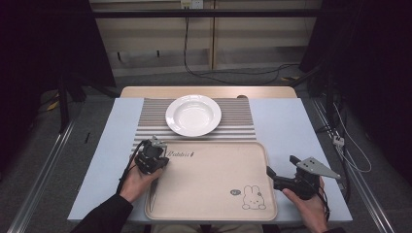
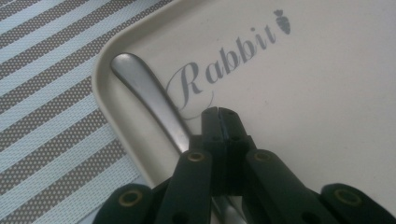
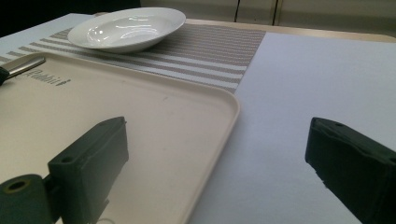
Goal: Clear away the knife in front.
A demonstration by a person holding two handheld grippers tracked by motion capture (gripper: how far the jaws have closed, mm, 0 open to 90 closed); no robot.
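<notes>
A tray (image 1: 214, 184) lies on the near middle of the worktop (image 1: 286, 126). Behind it, farther away, a mat (image 1: 240, 121) lies on the worktop, and the tray's far edge sits on the mat's near edge. A plate (image 1: 193, 115) sits on the mat, just past the tray.

A metal handle (image 2: 149, 98) lies in the tray along its left side, with its end in the far left corner.

The left gripper (image 1: 151, 160) is at the tray's far left corner, over the handle. The right gripper (image 1: 286, 180) is to the right of the tray, near its right edge, over the bare worktop.
</notes>
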